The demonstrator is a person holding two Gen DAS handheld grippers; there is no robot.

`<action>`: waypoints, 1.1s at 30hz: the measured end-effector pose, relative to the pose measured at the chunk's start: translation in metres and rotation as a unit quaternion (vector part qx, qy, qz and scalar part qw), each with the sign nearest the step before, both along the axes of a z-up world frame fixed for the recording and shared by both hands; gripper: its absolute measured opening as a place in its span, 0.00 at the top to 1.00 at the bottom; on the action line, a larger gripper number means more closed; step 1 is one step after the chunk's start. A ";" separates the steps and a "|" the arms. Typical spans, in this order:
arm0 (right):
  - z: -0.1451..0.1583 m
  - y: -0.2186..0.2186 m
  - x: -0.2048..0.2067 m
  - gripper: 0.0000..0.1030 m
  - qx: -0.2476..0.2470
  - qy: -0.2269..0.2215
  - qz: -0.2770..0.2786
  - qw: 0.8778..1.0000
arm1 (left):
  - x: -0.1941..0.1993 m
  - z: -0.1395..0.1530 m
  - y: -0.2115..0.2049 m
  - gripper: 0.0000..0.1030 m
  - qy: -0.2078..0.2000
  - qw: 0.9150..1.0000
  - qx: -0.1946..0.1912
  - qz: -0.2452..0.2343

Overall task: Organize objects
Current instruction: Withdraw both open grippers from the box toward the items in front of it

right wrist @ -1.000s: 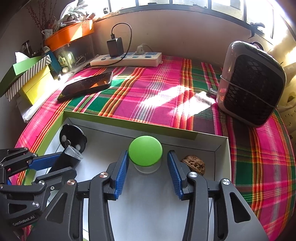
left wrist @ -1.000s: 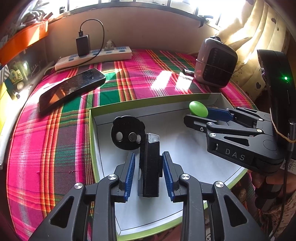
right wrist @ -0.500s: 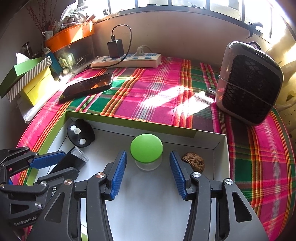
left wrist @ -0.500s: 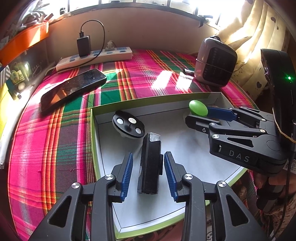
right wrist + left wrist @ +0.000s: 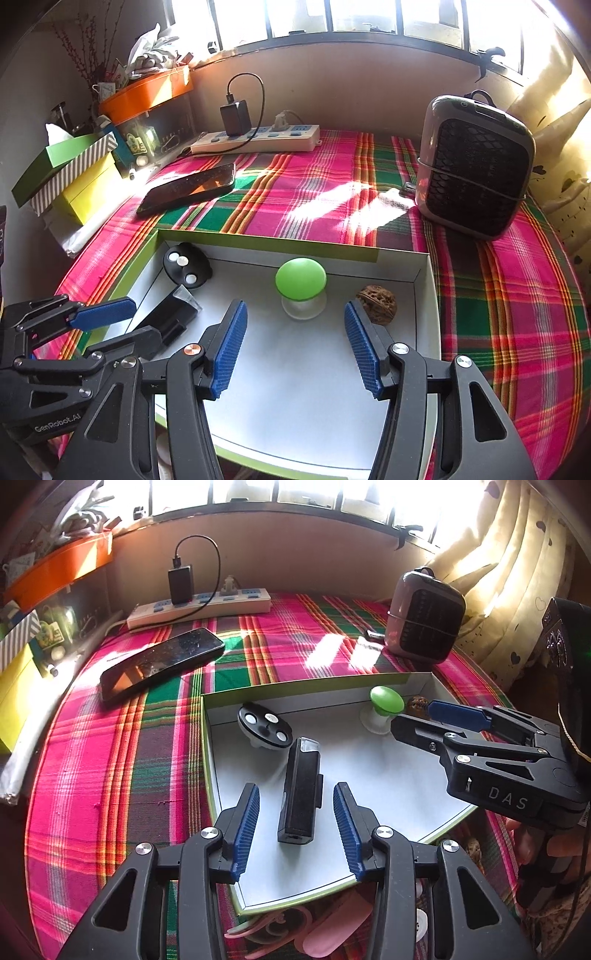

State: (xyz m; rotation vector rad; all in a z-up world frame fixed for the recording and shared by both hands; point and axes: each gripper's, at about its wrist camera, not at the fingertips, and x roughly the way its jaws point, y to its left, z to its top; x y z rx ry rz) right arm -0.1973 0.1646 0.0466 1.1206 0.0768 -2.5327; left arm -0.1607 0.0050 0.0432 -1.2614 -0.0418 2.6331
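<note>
black light (image 5: 300,789) lies flat in box (image 5: 402,681), lens pointing away; left tool (image 5: 296,823) apart, just opened.

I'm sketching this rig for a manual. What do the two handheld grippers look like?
Both are black plastic frames with silver screws and ribbed blue pads on the jaws. The left gripper reads "GenRobot.AI" on its side, seen from the right wrist. The right gripper is marked "DAS", with a black unit behind it.
</note>
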 end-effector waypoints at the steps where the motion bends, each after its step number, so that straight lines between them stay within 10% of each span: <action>1: 0.001 0.001 0.003 0.46 0.001 0.002 -0.003 1.000 | 0.002 0.002 0.000 0.61 0.003 1.000 0.000 0.002; 33: -0.011 0.026 0.108 0.46 0.003 -0.002 -0.106 0.994 | 0.079 -0.001 -0.082 0.61 0.025 0.999 0.039 0.009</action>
